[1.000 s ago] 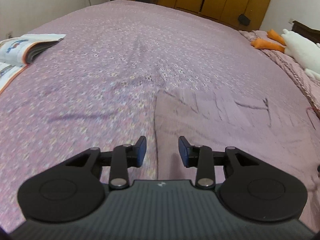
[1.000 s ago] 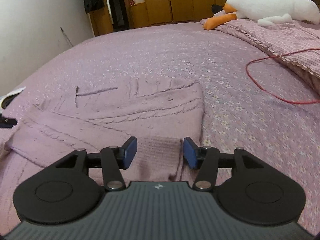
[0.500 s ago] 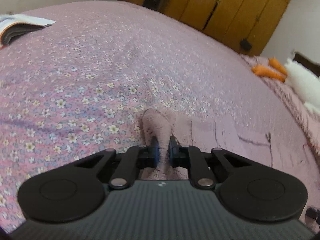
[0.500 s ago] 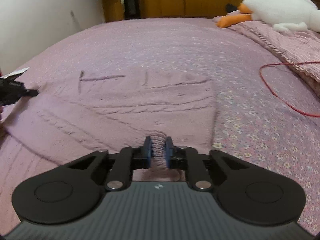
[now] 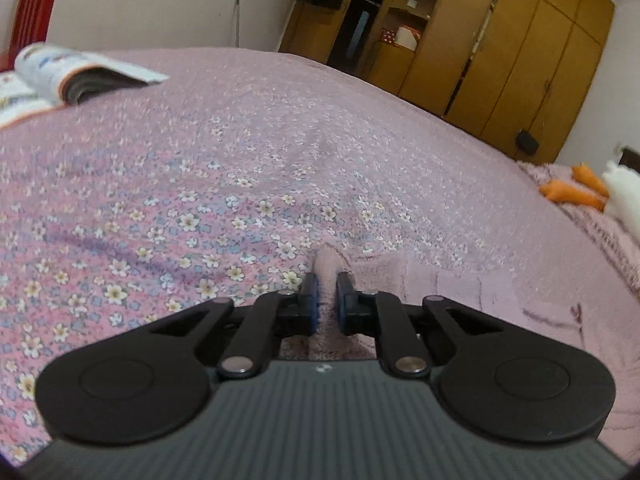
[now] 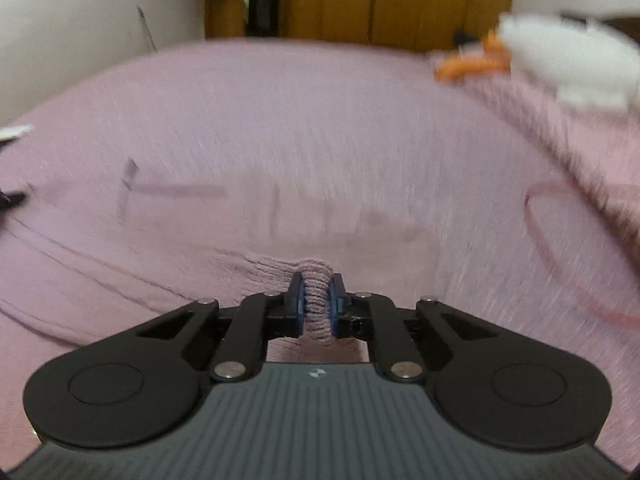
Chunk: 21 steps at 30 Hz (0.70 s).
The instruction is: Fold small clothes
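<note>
A small mauve knitted sweater [image 6: 248, 236] lies spread on a bed with a pink flowered cover [image 5: 208, 200]. My right gripper [image 6: 316, 302] is shut on a bunched ribbed edge of the sweater, which stands up between the blue pads. My left gripper [image 5: 326, 300] is shut on another pinched-up fold of the same sweater [image 5: 420, 280], close to the cover; the rest of the garment stretches away to the right. The right wrist view is blurred by motion.
An open magazine [image 5: 68, 80] lies at the far left of the bed. A white plush toy with orange feet [image 6: 560, 64] rests at the far right, beside a red cord [image 6: 548, 248] on the cover. Brown wardrobes [image 5: 500, 52] stand behind the bed.
Both grippers went from open to shut, each pinching up a fold of the sweater. The left one sank toward the bed; the right one then moved sideways with its fold, blurring its view.
</note>
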Each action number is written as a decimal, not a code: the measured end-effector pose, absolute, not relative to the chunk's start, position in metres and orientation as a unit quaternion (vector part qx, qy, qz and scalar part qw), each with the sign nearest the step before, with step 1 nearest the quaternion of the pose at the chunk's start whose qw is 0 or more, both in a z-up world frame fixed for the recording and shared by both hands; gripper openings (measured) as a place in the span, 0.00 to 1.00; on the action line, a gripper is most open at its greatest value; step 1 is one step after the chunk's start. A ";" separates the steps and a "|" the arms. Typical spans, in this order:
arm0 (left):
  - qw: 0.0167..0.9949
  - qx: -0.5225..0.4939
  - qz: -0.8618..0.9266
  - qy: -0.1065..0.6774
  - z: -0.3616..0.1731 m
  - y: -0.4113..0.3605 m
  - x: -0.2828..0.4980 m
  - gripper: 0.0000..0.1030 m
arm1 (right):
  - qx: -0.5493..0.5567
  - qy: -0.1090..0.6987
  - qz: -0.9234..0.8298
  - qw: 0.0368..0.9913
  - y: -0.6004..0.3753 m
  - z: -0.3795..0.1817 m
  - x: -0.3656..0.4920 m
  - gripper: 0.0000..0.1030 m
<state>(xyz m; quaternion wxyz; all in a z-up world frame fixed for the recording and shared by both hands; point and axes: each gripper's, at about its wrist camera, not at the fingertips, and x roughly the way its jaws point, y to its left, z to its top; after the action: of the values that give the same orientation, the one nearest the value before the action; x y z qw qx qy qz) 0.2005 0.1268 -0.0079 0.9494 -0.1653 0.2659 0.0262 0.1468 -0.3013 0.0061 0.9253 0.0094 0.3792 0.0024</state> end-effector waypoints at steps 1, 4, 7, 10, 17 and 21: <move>0.949 -0.162 0.027 0.269 -0.008 0.126 0.202 0.13 | 0.021 0.369 0.005 0.929 -0.305 0.002 0.147 0.14; 0.947 -0.164 0.023 0.276 -0.010 0.129 0.206 0.15 | 0.029 0.354 0.020 0.935 -0.309 -0.001 0.147 0.30; 0.943 -0.182 0.019 0.277 -0.015 0.133 0.205 0.16 | 0.053 0.334 0.037 0.940 -0.318 -0.007 0.140 0.38; 0.941 -0.182 0.023 0.285 -0.016 0.132 0.205 0.16 | 0.058 0.341 0.042 0.938 -0.320 -0.005 0.140 0.42; 0.946 -0.096 0.043 0.307 -0.009 0.104 0.219 0.18 | 0.087 0.356 0.040 0.929 -0.329 -0.001 0.150 0.48; 0.945 -0.089 0.045 0.312 -0.005 0.104 0.221 0.21 | 0.090 0.353 0.055 0.930 -0.328 0.003 0.149 0.61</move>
<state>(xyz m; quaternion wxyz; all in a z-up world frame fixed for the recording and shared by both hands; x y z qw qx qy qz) 0.2205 0.1045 -0.0050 0.9448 -0.0893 0.3121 0.0451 0.1488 -0.3275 0.0027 0.9295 0.0902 0.3534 0.0546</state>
